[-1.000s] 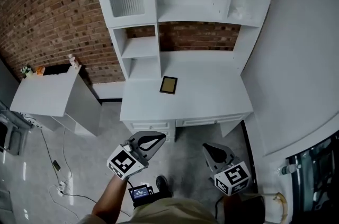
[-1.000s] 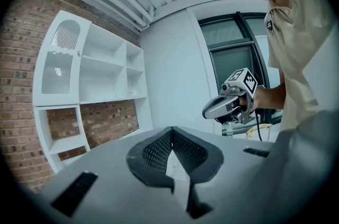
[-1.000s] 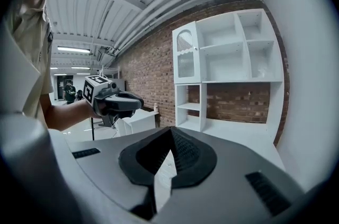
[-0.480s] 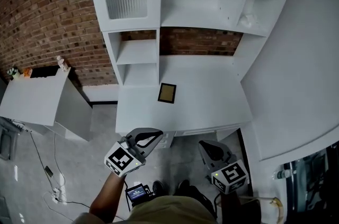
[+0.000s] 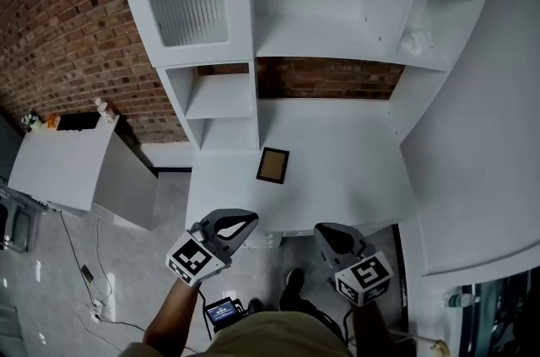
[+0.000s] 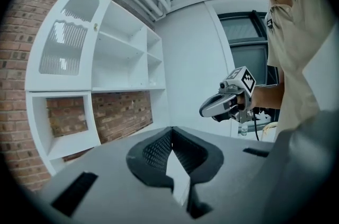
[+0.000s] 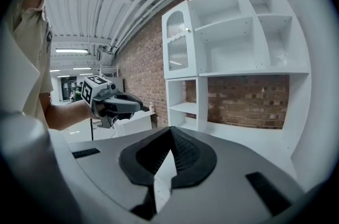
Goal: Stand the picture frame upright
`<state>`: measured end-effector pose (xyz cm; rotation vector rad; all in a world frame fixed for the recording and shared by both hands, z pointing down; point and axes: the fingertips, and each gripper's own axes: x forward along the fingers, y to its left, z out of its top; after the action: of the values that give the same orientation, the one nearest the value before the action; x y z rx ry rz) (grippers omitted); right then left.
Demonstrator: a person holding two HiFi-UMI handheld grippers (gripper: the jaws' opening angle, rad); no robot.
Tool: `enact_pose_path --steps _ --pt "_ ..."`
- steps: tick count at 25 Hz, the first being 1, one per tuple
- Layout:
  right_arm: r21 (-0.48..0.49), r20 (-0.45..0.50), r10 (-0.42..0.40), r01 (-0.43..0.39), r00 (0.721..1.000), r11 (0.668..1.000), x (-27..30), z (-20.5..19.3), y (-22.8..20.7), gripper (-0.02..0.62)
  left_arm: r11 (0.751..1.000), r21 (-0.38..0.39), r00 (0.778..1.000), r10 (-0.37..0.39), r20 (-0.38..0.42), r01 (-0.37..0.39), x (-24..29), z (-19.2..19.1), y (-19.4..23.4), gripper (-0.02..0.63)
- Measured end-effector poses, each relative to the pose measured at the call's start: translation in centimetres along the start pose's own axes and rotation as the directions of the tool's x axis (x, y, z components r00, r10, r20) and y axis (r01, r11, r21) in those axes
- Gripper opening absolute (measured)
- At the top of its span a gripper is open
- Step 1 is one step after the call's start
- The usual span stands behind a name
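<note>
White worktop (image 5: 354, 170) fills the middle of the head view, below a white shelf unit (image 5: 321, 18) set against a brick wall (image 5: 67, 35). The picture frame (image 5: 272, 165) lies flat on the worktop, a dark rim around a tan panel, in the left half and near the front edge, touching nothing else. The left gripper (image 5: 247, 219) hangs off the front edge at about 7 o'clock from the frame and the right gripper (image 5: 324, 232) at about 5 o'clock, both pointing toward the worktop and well apart from the frame. A small white side cabinet (image 5: 63, 165) stands at 9 o'clock over the grey floor (image 5: 126, 279). In the left gripper view the fingers are pressed together at their tips with nothing between them; the shelf unit rises at 10 o'clock and the right gripper shows at 3 o'clock in the person's hand. In the right gripper view the fingers are likewise pressed together and empty, with the left gripper at 9 o'clock and the shelf unit at 1 o'clock.
</note>
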<state>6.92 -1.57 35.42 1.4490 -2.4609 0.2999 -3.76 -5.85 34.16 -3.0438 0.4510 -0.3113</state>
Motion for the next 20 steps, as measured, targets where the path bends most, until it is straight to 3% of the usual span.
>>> enact_pose_path --steps 9,20 --pt "0.007 -0.015 0.082 -0.082 0.997 0.997 5.5 -0.5 -11.1 -0.008 0.995 -0.012 0.992 0.101 -0.072 -0.102 8.8 -0.4 6.7 0.008" --pt "0.011 -0.099 0.118 -0.117 0.988 0.993 14.6 -2.6 -16.1 -0.008 0.981 -0.092 0.976 0.158 -0.151 -0.173 12.5 -6.2 15.3 0.008"
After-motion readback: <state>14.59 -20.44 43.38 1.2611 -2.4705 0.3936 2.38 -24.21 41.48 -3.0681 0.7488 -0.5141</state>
